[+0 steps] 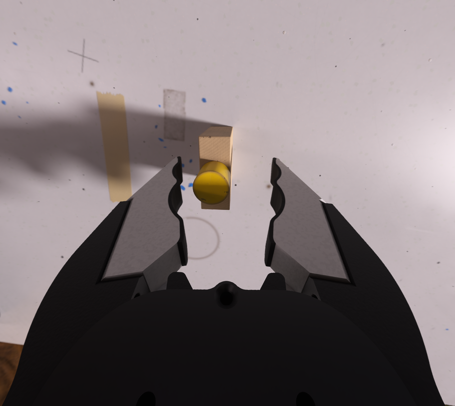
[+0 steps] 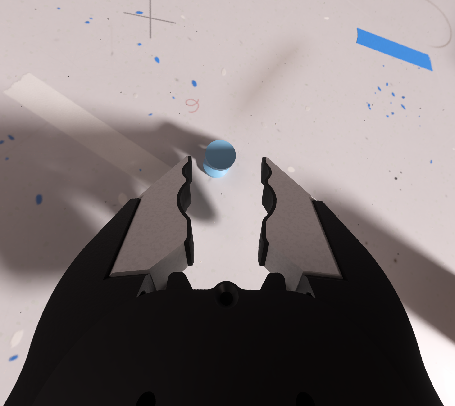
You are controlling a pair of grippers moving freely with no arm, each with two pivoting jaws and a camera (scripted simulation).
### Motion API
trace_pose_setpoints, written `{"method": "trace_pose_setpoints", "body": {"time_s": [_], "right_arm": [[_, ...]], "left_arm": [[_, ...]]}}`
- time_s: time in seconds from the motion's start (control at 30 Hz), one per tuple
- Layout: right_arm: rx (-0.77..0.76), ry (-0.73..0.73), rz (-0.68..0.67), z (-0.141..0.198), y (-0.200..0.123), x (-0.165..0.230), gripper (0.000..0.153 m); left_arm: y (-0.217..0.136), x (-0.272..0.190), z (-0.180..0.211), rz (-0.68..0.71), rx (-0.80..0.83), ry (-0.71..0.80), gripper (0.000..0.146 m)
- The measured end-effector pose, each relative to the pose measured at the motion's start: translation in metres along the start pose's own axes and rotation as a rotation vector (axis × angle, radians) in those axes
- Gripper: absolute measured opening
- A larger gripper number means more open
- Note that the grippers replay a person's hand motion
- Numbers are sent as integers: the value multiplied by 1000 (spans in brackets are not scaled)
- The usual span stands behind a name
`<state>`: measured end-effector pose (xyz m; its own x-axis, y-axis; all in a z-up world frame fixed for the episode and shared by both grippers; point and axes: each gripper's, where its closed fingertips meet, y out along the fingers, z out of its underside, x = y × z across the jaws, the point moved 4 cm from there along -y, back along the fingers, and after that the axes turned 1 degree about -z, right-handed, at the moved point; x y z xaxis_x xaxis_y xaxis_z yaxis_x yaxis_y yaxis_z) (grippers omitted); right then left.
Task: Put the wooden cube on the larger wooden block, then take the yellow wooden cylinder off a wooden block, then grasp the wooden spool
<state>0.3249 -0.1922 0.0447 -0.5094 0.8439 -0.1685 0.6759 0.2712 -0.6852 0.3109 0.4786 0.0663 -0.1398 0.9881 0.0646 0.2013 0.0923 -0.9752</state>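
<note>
Your left gripper point(image 1: 226, 160) is the nearest item in the left wrist view: its black body fills the lower frame, and its jaws stand released, wide apart, with nothing between them. Just beyond the fingertips, slightly left of the gap's centre, you have the yellow wooden cylinder point(image 1: 212, 182) standing upright on a pale wooden block point(image 1: 216, 145). That block lies flat on the white speckled table point(image 1: 320, 49), long axis running away from the camera. Neither finger touches cylinder or block. A strip of tan masking tape point(image 1: 114, 145) lies to the left of the block, a grey rectangular patch point(image 1: 174, 114) sits beyond it, and a pencilled cross point(image 1: 83, 55) marks the surface farther off.

Your right gripper point(image 2: 226, 160) is likewise released and grips nothing. The wooden spool point(image 2: 219, 158), light blue, stands upright on the table just past the fingertips, closer to the left finger and clear of both. A strip of blue tape point(image 2: 394, 48) lies well off to the right. The wooden cube and larger block appear in neither view.
</note>
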Motion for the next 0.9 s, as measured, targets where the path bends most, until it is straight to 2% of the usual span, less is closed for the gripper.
{"method": "trace_pose_setpoints", "body": {"time_s": [0.1,0.2,0.37,0.5,0.63,0.8,0.9], "right_arm": [[-13,-34,25,-1,-1,2,53],[-23,-63,40,-2,-2,4,48],[-20,-61,25,-2,-2,5,42],[-11,-43,-7,-1,0,5,38],[-4,-28,-36,-1,1,4,35],[3,-12,-59,-1,2,3,32],[7,-3,-69,-1,3,3,30]], "left_arm": [[-3,1,-1,-31,-14,19,57],[-16,2,-1,-42,-81,20,35],[-46,8,1,-72,-208,16,20],[-93,12,-3,-126,-386,6,20],[-163,5,-7,-198,-620,30,20],[-252,-35,-6,-211,-899,140,20],[-289,-66,-2,-171,-1015,219,20]]}}
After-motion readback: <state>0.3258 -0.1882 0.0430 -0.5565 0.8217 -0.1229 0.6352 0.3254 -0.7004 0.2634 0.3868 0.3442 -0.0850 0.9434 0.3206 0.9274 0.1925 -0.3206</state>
